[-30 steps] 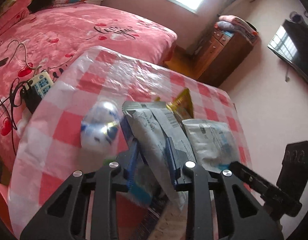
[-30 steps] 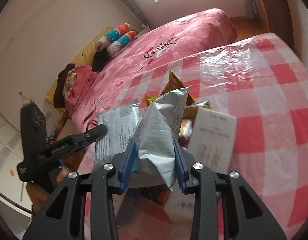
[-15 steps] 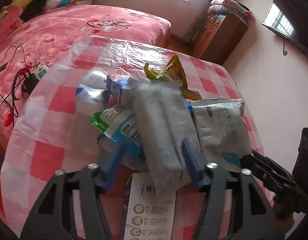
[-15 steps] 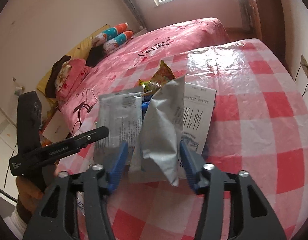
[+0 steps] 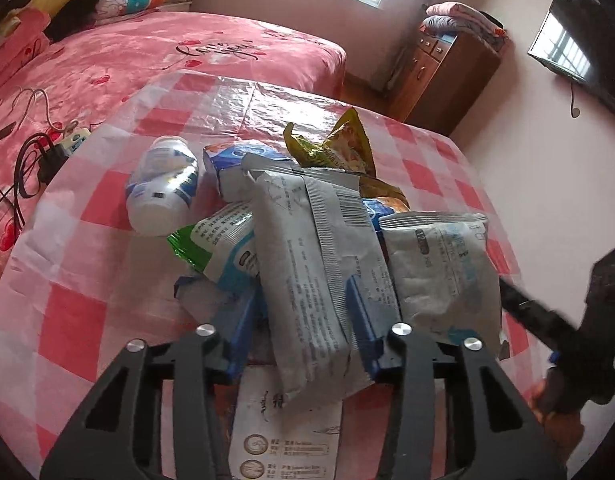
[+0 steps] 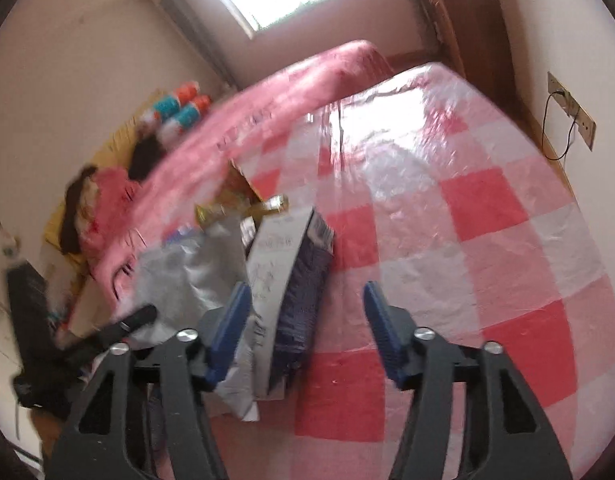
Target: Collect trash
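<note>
Checked tablecloth (image 5: 107, 208) is carrying the wrapper pile; your left gripper (image 5: 303, 320), angling down, is closing around the grey packet (image 5: 307, 264). Right gripper (image 6: 307, 312) is closing beside the carton (image 6: 275, 264), open cloth rightward.

Table (image 5: 107, 312) under glossy red-and-white check cloth. A trash pile sits on it: white bottle (image 5: 161, 190) on its side at the left, grey wrapper (image 5: 307, 280) on top, pale pouch (image 5: 439, 272) to the right, yellow snack bag (image 5: 343, 148) behind, white printed box (image 5: 285, 436) at the near edge. Right half of table bare.
</note>
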`<state>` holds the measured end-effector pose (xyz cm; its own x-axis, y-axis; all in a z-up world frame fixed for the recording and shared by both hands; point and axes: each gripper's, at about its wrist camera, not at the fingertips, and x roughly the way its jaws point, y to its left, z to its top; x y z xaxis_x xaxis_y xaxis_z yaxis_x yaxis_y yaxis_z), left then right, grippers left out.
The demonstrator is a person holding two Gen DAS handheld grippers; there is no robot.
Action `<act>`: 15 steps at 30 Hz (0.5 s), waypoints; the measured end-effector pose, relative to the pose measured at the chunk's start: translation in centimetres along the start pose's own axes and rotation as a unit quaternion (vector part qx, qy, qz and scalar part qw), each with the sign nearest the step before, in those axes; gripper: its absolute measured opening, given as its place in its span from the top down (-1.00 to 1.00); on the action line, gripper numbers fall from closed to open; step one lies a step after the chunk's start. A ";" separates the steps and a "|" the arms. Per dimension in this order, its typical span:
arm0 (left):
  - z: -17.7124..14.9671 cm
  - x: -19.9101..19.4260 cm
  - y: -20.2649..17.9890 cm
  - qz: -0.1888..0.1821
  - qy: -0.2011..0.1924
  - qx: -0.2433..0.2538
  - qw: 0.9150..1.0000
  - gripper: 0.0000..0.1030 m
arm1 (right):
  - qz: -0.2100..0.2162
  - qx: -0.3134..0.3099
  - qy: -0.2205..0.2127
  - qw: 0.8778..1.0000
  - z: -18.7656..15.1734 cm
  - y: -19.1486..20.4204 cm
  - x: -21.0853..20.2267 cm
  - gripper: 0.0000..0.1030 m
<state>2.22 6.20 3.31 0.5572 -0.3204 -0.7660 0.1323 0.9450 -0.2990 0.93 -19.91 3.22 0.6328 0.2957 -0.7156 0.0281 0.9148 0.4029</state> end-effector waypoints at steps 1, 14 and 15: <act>-0.1 0.0 -0.1 0.001 -0.002 0.000 1.000 0.21 | 0.003 -0.007 0.004 1.000 -0.2 0.3 0.4 -0.08; -0.5 -2.1 1.4 -0.036 -0.030 -0.036 0.998 0.57 | -0.052 -0.091 0.022 0.994 -1.1 4.9 3.9 -0.37; -0.6 -2.3 1.5 -0.039 -0.032 -0.038 0.998 0.58 | -0.059 -0.094 0.021 0.994 -1.2 4.9 4.0 -0.30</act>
<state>0.67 8.36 4.30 0.5988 -0.3856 -0.7020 0.1165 0.9091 -0.3999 2.67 -13.96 1.66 0.6012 0.1904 -0.7761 -0.0467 0.9779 0.2037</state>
